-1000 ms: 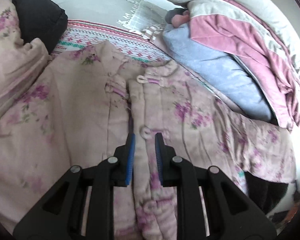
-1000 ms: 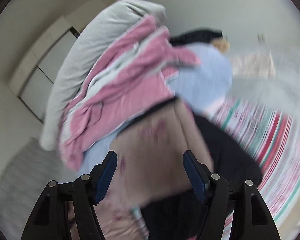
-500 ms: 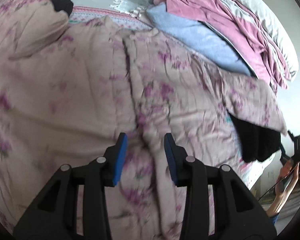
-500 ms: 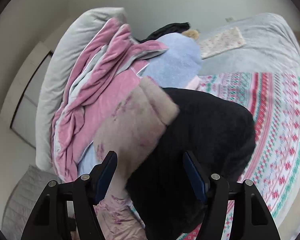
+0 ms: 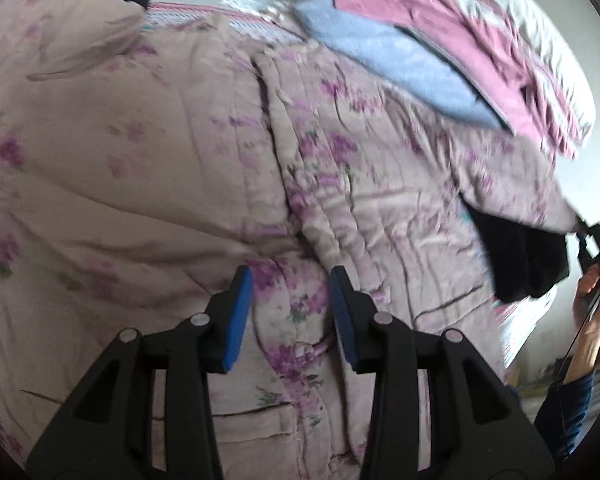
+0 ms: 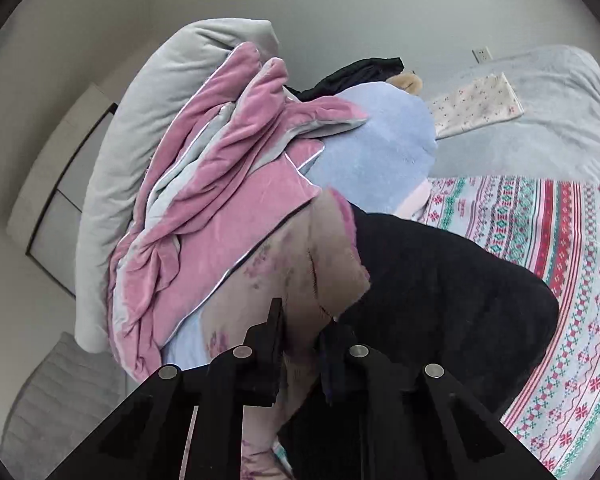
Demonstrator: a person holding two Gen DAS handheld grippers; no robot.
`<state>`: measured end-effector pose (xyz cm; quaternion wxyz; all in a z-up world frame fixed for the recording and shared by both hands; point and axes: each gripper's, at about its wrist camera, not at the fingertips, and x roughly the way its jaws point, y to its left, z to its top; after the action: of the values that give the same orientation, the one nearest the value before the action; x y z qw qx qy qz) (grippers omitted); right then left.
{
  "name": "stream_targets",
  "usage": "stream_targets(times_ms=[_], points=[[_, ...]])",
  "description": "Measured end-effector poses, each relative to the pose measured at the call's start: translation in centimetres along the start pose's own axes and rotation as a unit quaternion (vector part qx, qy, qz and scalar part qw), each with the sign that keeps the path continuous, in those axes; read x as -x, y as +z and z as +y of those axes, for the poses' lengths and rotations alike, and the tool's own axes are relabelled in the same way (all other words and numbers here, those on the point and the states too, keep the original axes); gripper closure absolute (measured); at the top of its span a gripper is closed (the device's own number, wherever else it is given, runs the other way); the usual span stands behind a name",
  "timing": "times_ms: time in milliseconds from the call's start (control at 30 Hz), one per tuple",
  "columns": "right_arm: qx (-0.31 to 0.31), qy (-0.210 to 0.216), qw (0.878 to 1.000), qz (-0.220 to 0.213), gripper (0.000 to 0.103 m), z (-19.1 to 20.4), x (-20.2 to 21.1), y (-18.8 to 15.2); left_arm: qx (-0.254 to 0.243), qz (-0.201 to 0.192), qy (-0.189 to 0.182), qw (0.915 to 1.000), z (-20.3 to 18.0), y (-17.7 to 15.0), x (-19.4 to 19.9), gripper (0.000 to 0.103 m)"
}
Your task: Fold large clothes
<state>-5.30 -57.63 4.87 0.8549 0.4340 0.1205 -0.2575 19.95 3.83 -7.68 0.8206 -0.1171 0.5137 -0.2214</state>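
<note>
Jacket point(image 5: 148, 168): quilted, floral, pale pink, spread front-up across the bed point(image 6: 572, 264), placket running up the middle. Padded and soft, likely bulky but light; expected to sag and hold no crease unless pressed flat. Best taken at hems, cuffs or seam edges, where stitching gives a firm ridge. Dark lining shows at the far sleeve point(image 6: 300, 264).

Left gripper point(image 5: 292, 308): jaws partly open after widening, poised above the lower placket, gripping nothing. Right gripper point(image 6: 300, 332): jaws just closed, pinching the sleeve end; sleeve lifted clear of the bed at its tip in the left view.

Surroundings: patterned woven bedspread point(image 6: 580, 240); heap of pink velvet point(image 6: 204, 216) and blue fleece point(image 6: 380, 152) just beside the sleeve; grey pillow point(image 6: 140, 120) behind.
</note>
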Motion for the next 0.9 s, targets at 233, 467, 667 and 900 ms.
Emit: stream_targets(times_ms=[233,467,667,900], points=[[0.245,0.087,0.961,-0.093,0.090,17.0,4.4,-6.7,0.042,-0.069,0.029,0.9963,4.5,2.0,5.4,0.061],[0.461,0.188,0.866,-0.040,0.090,31.9,3.0,-24.6,0.111,-0.105,0.069,0.9858,10.3,2.9,8.3,0.061],[0.612,0.137,0.764,0.154,0.089,32.5,-7.7,-44.6,0.125,-0.104,0.064,0.9847,11.8,2.7,8.9,0.061],[0.566,0.140,0.792,0.182,0.088,33.5,-10.5,-50.0,0.131,-0.101,0.055,0.9847,11.9,2.8,8.8,0.061]])
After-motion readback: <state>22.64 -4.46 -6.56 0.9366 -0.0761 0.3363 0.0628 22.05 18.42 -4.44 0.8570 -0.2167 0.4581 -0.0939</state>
